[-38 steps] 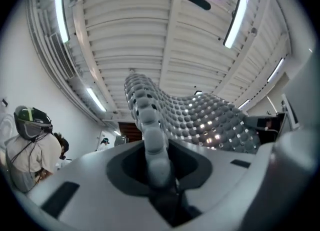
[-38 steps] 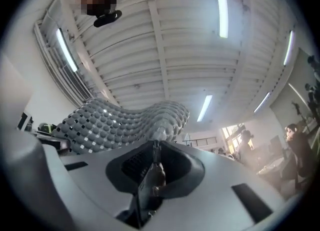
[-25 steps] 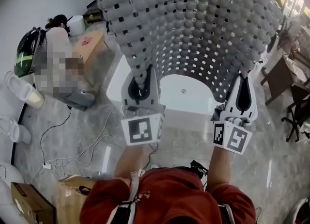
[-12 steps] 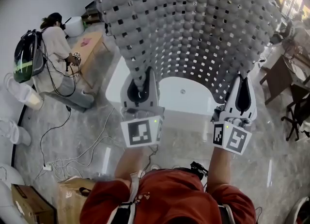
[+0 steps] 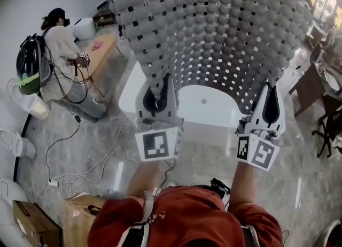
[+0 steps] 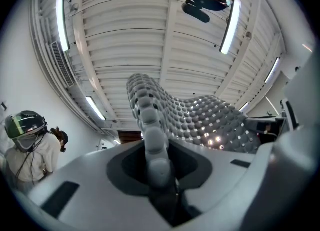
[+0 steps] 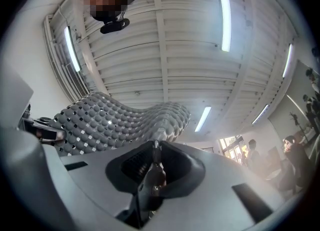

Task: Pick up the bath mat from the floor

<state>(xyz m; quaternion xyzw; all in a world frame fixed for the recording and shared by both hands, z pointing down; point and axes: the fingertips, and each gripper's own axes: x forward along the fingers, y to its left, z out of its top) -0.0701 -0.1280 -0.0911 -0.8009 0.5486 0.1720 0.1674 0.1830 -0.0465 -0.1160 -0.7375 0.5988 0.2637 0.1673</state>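
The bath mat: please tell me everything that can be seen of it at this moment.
The bath mat is grey and looks like soft rubber. It is covered with rows of rounded bumps, with small square holes between them. It is off the floor, held up and spread wide in front of the person. The left tool is shut on one corner and the right tool on the other. The edge between them bends into an arch.

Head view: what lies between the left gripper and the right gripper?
The head view shows a white bathtub between left gripper and right gripper, under the edge of the bath mat.
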